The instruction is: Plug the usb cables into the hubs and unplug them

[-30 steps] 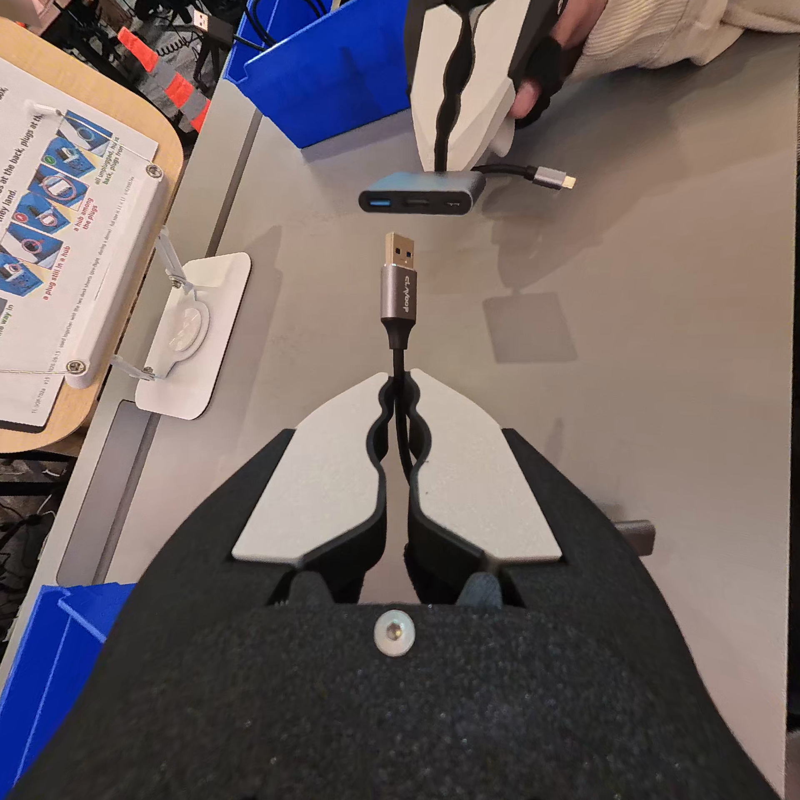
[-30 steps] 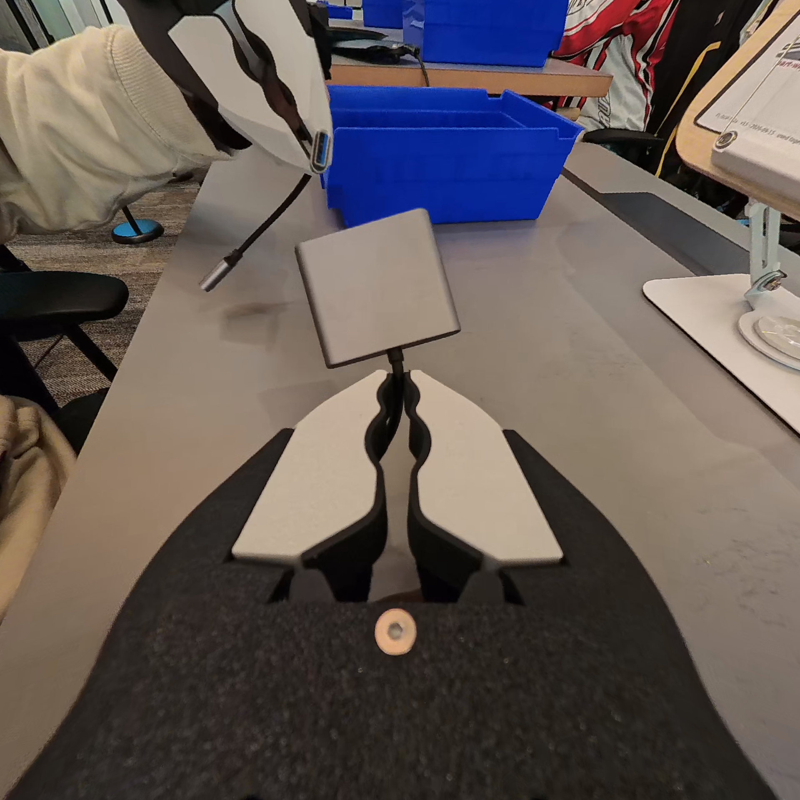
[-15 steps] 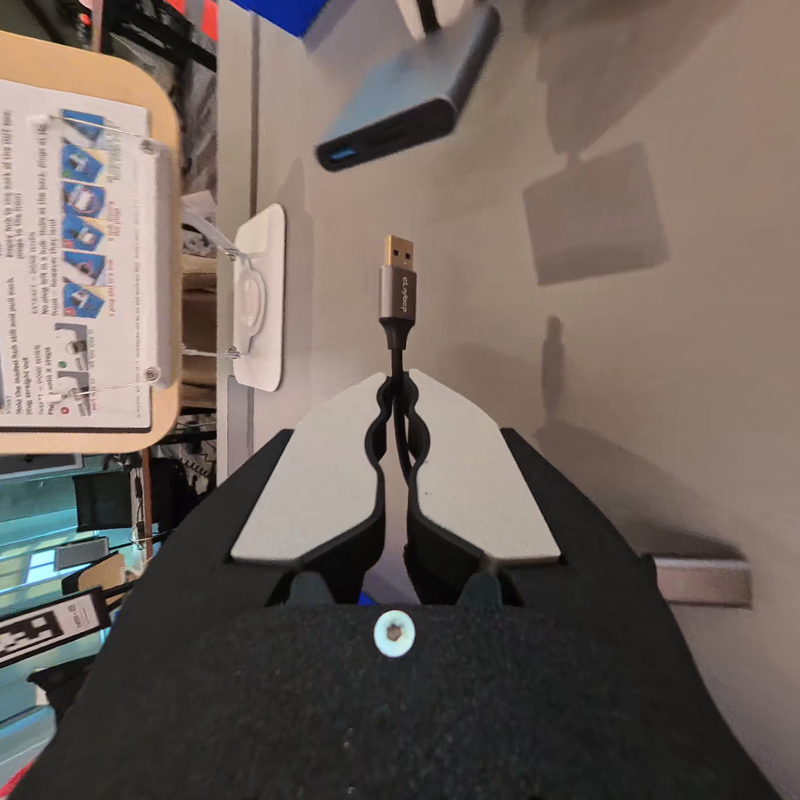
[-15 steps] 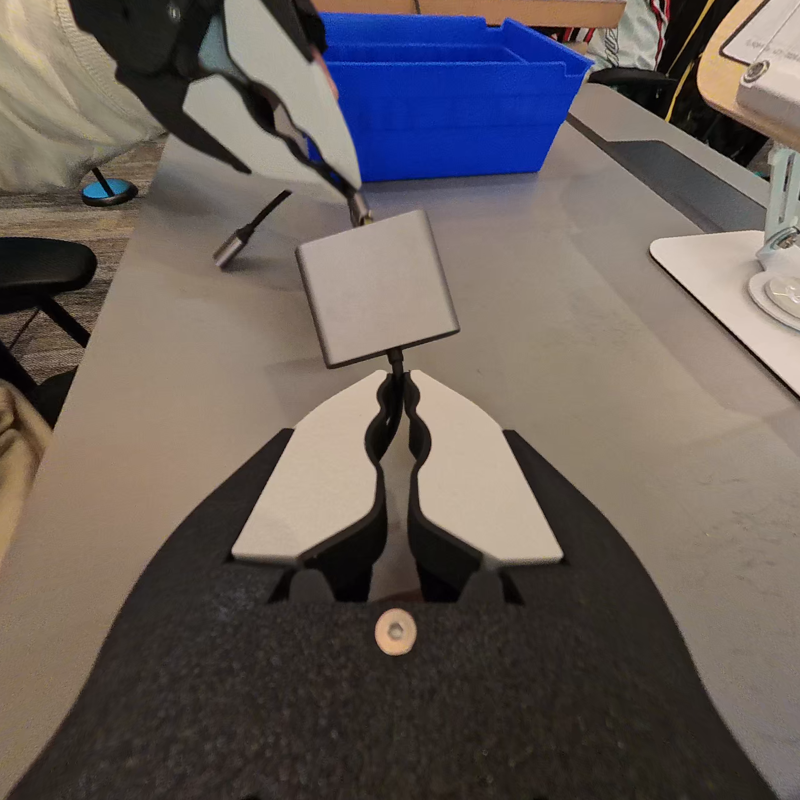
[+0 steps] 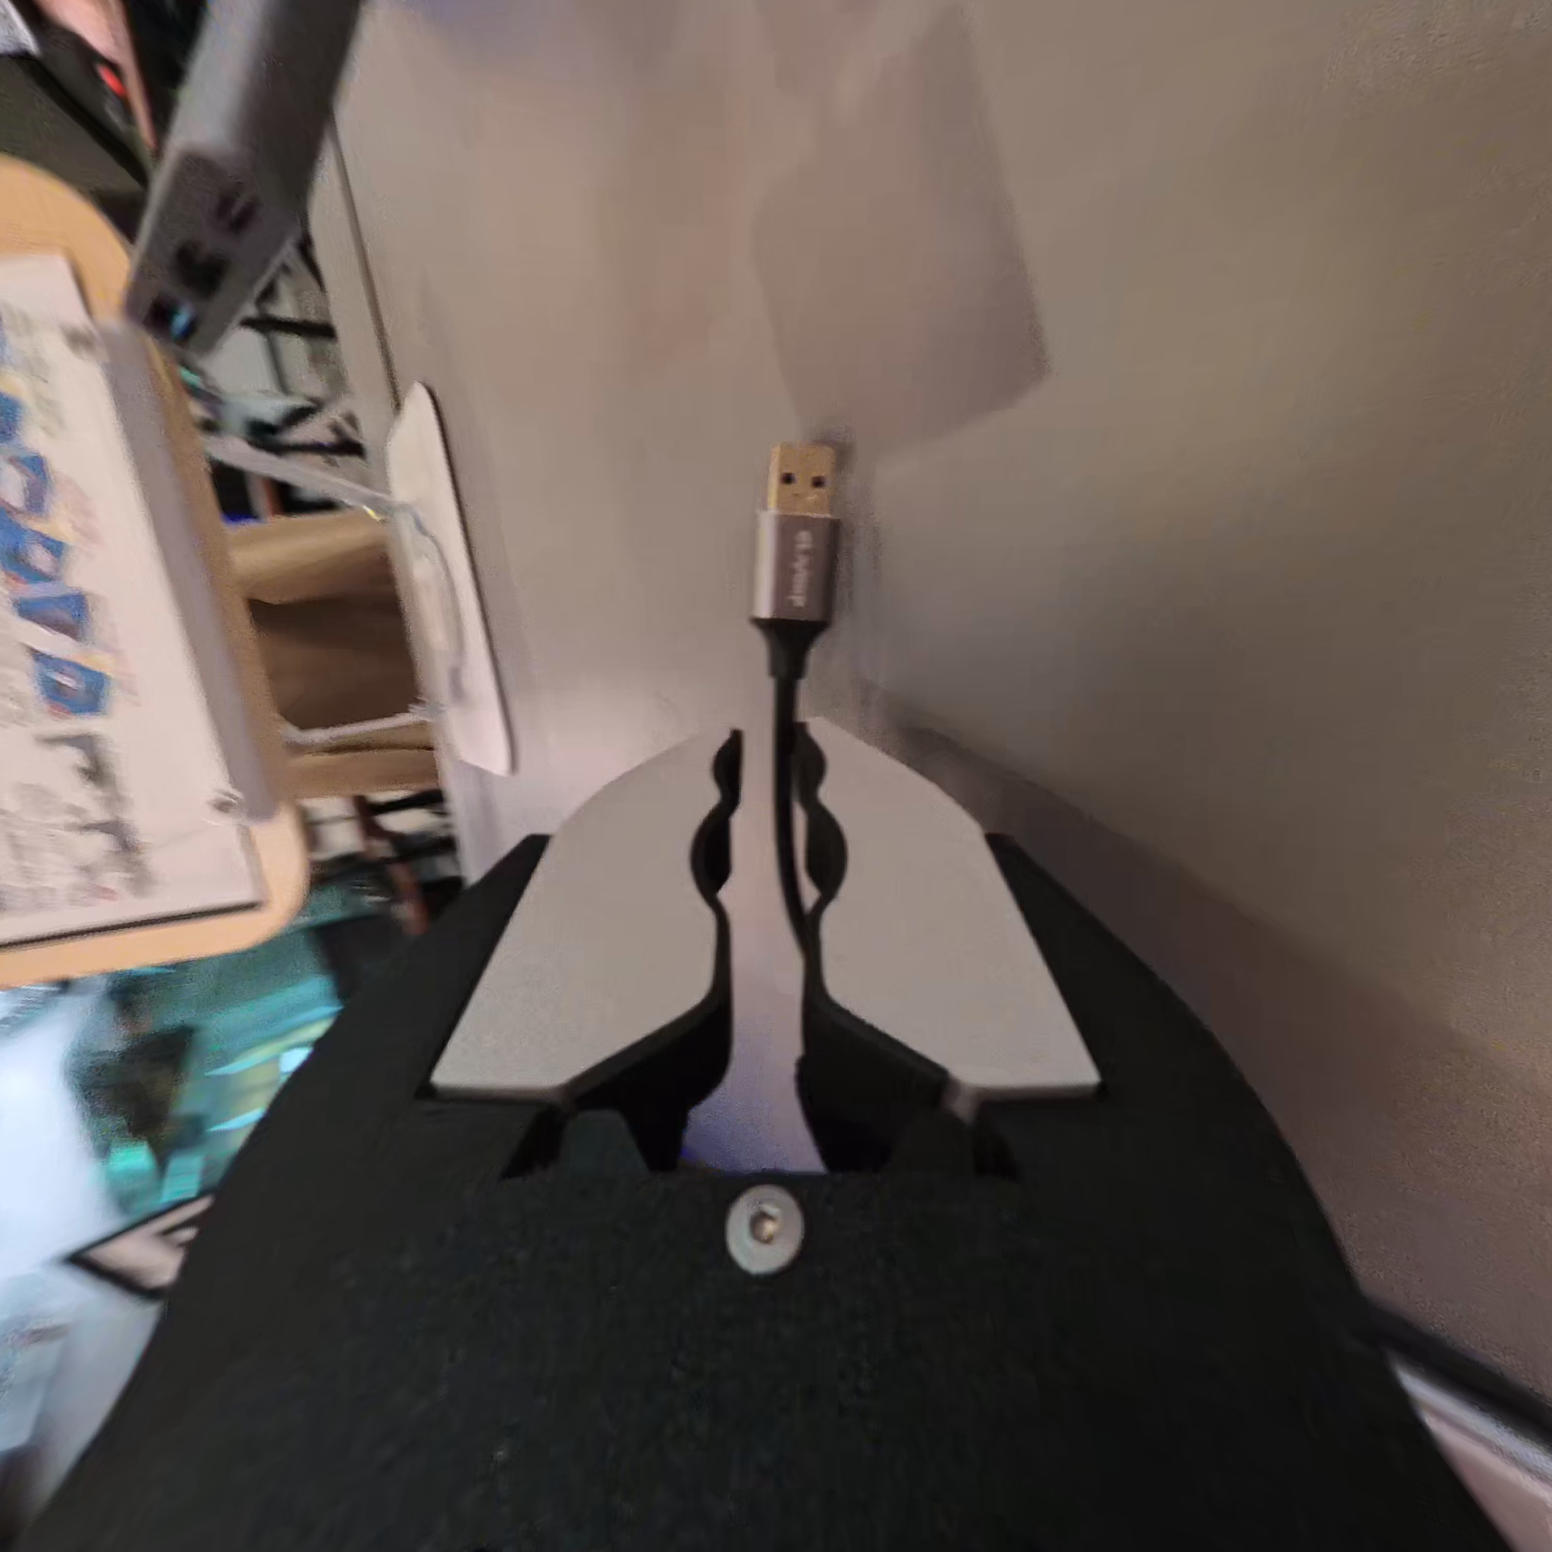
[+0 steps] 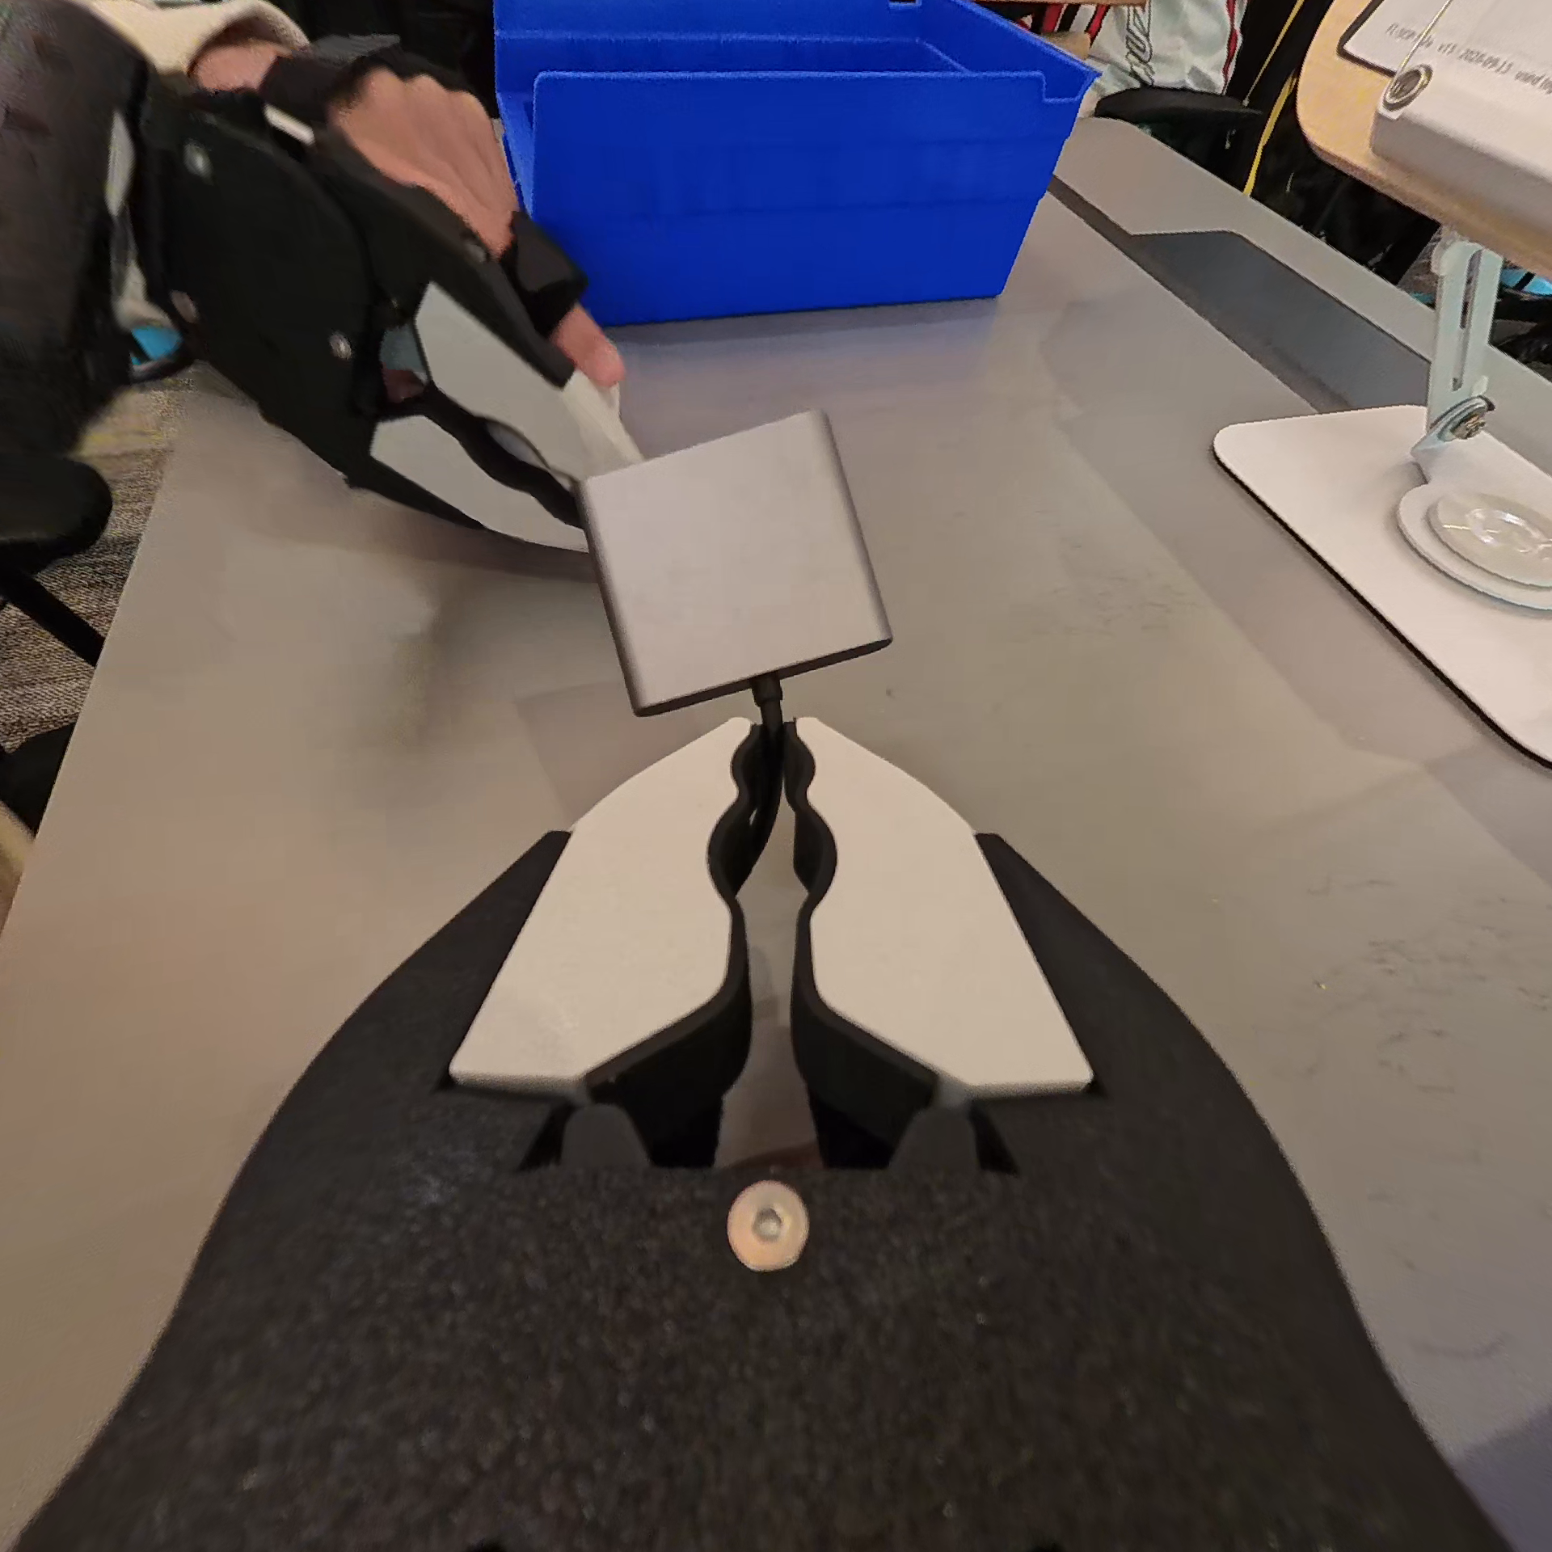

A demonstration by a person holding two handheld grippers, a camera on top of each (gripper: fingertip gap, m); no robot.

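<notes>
Hub (image 5: 227, 168) now far left of plug (image 5: 798, 537)

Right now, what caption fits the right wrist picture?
Right gripper pinches the grey hub's cable while the left gripper reaches in.

Grey tabletop (image 6: 1092, 672), blue bin (image 6: 773, 168) at its far edge, black chair (image 6: 42, 521), speckled carpet (image 6: 50, 663)

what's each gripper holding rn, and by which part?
Left gripper: the USB cable, pinched just behind the plug. Right gripper: the hub by its short cable, not the body.
</notes>
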